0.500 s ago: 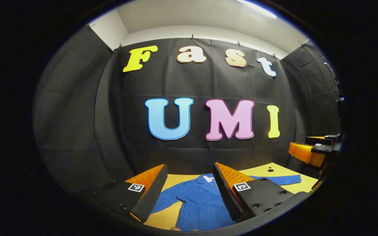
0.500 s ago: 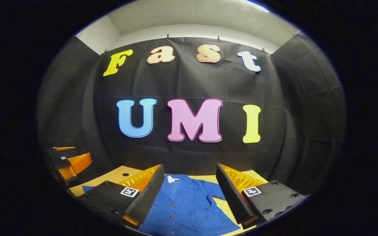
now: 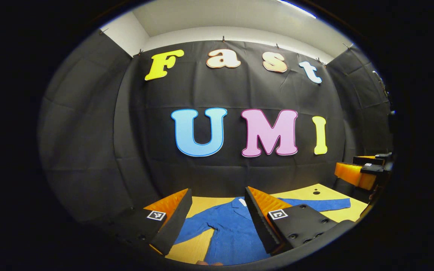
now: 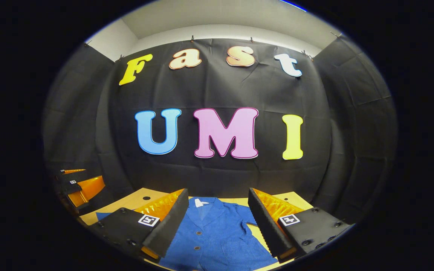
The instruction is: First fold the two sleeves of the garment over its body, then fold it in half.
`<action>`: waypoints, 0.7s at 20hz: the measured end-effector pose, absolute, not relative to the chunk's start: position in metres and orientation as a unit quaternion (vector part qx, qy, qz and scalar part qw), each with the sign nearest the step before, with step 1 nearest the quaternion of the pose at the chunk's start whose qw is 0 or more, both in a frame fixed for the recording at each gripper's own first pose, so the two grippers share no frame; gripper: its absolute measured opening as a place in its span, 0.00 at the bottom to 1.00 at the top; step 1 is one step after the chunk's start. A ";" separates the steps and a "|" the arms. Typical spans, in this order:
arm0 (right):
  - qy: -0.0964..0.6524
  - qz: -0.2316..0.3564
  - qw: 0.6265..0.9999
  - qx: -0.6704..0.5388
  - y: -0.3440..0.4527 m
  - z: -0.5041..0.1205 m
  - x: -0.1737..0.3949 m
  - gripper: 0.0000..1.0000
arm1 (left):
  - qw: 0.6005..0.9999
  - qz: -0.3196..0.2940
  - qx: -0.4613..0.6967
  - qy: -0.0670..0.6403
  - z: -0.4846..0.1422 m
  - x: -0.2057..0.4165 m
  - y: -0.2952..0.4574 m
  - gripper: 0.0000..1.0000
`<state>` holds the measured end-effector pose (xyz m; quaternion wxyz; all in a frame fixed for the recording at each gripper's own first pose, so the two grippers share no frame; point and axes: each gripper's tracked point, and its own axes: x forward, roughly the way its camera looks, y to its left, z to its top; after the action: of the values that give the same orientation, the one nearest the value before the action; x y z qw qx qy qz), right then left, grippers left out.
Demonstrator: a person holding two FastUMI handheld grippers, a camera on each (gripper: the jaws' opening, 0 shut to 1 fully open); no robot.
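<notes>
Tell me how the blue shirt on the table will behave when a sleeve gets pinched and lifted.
The blue shirt lies flat and wrinkled on the yellow table, so it is probably floppy and will drape. It looks thin, likely light. The sleeve stretches out sideways, so it may drag the body along.

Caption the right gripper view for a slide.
Open hand-held gripper above a blue shirt lying flat, unfolded, on a yellow table.

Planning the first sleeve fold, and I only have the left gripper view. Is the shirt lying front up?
Observer: Yes, the right gripper view shows buttons facing up on the shirt.
Operator: Is the right claw open?
Observer: Yes, the right claw has its fingers wide apart, with nothing gripped.
Operator: And the collar?
Observer: The collar lies spread open, with a white tag showing inside.
</notes>
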<state>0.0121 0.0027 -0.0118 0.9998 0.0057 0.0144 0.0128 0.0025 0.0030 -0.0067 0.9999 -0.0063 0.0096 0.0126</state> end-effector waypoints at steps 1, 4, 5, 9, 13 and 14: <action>0.016 0.014 1.000 0.008 0.003 -0.013 0.013 0.96 | 1.000 0.011 -0.008 0.007 -0.004 0.002 0.003 0.81; 0.013 0.015 1.000 0.011 0.004 -0.010 0.016 0.96 | 1.000 0.011 0.004 0.004 -0.004 0.003 0.006 0.81; 0.011 0.016 1.000 0.010 0.004 -0.009 0.016 0.96 | 1.000 0.011 0.003 0.004 -0.003 0.003 0.007 0.81; 0.007 0.019 1.000 0.003 0.009 -0.007 0.016 0.96 | 1.000 0.010 -0.002 0.006 -0.003 0.004 0.006 0.81; 0.008 0.020 1.000 0.002 0.011 -0.008 0.016 0.96 | 1.000 0.009 0.001 0.007 -0.003 0.004 0.007 0.81; 0.007 0.020 1.000 0.001 0.011 -0.007 0.015 0.96 | 1.000 0.012 0.000 0.006 -0.003 0.005 0.009 0.81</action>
<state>0.0152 0.0109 -0.0069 0.9998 0.0007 0.0066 0.0197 0.0047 0.0089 -0.0032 0.9999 -0.0002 0.0059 0.0117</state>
